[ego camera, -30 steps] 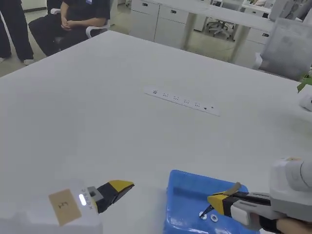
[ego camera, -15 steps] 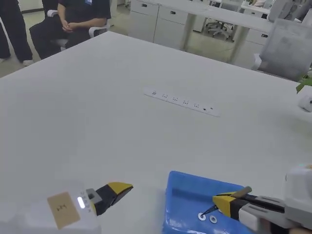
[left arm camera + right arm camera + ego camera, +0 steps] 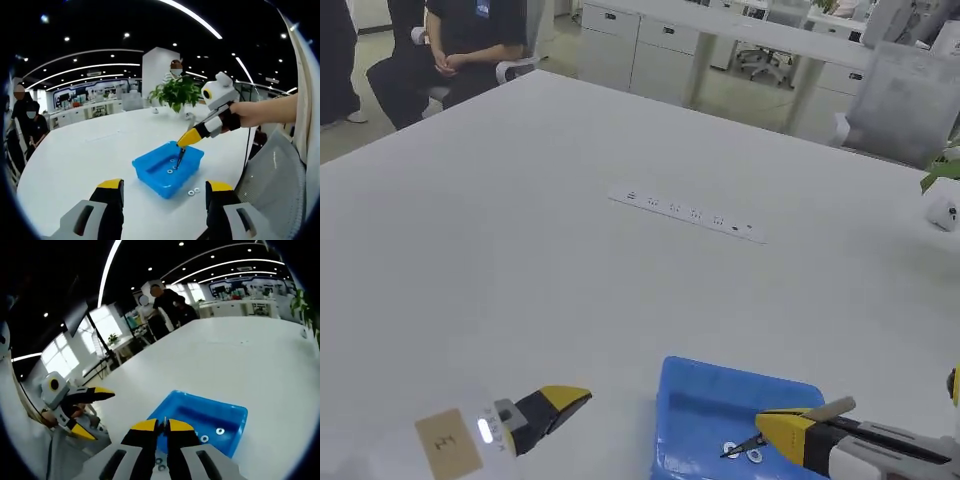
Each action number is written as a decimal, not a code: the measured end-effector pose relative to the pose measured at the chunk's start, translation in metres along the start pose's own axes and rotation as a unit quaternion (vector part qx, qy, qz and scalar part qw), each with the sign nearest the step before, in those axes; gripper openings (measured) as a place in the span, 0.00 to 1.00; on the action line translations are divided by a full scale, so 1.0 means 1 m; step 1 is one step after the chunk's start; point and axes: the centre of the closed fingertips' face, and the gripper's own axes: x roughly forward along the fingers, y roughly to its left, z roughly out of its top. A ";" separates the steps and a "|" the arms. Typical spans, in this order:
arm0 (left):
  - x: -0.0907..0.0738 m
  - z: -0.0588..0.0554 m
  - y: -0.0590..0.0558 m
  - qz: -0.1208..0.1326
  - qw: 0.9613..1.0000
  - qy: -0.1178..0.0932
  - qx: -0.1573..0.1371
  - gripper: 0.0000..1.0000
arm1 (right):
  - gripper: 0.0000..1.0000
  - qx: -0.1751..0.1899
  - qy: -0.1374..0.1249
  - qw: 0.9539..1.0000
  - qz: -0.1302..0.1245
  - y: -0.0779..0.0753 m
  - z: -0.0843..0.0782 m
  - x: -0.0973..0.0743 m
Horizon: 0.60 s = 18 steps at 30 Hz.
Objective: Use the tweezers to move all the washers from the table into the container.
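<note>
R gripper (image 3: 768,422) jaws clamped on tweezers (image 3: 745,445), tips down in tray (image 3: 700,390) by washers (image 3: 753,457). Drop-off step, I reckon. L gripper (image 3: 575,399) jaws apart, idle. Two strays (image 3: 191,191) on bench (image 3: 620,280) beside tray. Next pick needs a fine pinch.

The container (image 3: 666,405) is a shallow, rectangular blue tray with an open top, sitting flat on the white tabletop (image 3: 570,270). At least two small silvery washers (image 3: 741,453) lie flat on its floor, close together. Two further washers (image 3: 193,191) lie side by side on the tabletop, just beside the container's outer wall. The tweezers (image 3: 179,159) are slim and dark, clamped between the yellow jaw tips of the right tool (image 3: 772,421). They slant down into the container with their points close to the washers inside. Whether the points touch a washer cannot be told.
</note>
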 end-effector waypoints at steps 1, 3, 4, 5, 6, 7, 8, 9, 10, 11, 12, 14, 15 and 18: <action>0.000 0.000 -0.001 -0.002 1.000 0.001 0.000 0.66 | 0.03 0.001 0.003 1.000 0.004 0.002 -0.002 0.000; 0.001 0.000 -0.001 -0.003 1.000 0.001 0.002 0.66 | 0.03 0.000 0.004 1.000 0.007 0.005 -0.005 -0.001; 0.001 0.000 -0.002 -0.003 1.000 0.002 0.003 0.66 | 0.03 0.002 0.006 1.000 0.011 0.008 -0.006 -0.001; 0.001 -0.001 -0.002 -0.004 1.000 0.002 0.002 0.66 | 0.03 0.002 0.007 1.000 0.015 0.010 -0.008 -0.001; 0.001 -0.001 -0.002 -0.003 1.000 0.003 0.002 0.66 | 0.03 0.002 0.009 1.000 0.019 0.012 -0.010 -0.002; 0.001 -0.001 -0.002 -0.002 1.000 0.003 0.003 0.66 | 0.03 0.002 0.011 1.000 0.022 0.014 -0.012 -0.003; 0.001 -0.001 -0.002 -0.002 1.000 0.003 0.002 0.66 | 0.03 0.002 0.014 1.000 0.025 0.015 -0.014 -0.003; 0.001 -0.001 -0.002 -0.002 1.000 0.003 0.001 0.66 | 0.03 0.002 0.016 1.000 0.026 0.016 -0.016 -0.004; 0.001 -0.001 -0.002 -0.002 1.000 0.003 0.001 0.66 | 0.03 0.005 0.021 0.999 0.028 0.017 -0.020 -0.005; 0.001 -0.001 -0.002 -0.002 1.000 0.003 0.002 0.66 | 0.03 0.005 0.024 0.999 0.029 0.016 -0.022 -0.005; 0.001 -0.001 -0.002 -0.002 1.000 0.003 0.002 0.66 | 0.03 0.004 0.028 0.999 0.029 0.017 -0.024 -0.006; 0.001 -0.001 -0.002 -0.002 1.000 0.003 0.004 0.66 | 0.03 0.005 0.038 0.999 0.029 0.016 -0.030 -0.006; 0.001 -0.001 -0.002 -0.002 1.000 0.003 0.004 0.66 | 0.03 0.006 0.045 0.999 0.029 0.014 -0.034 -0.006; 0.001 -0.001 -0.002 -0.001 1.000 0.004 0.004 0.66 | 0.03 0.002 0.057 0.998 0.027 0.013 -0.040 -0.006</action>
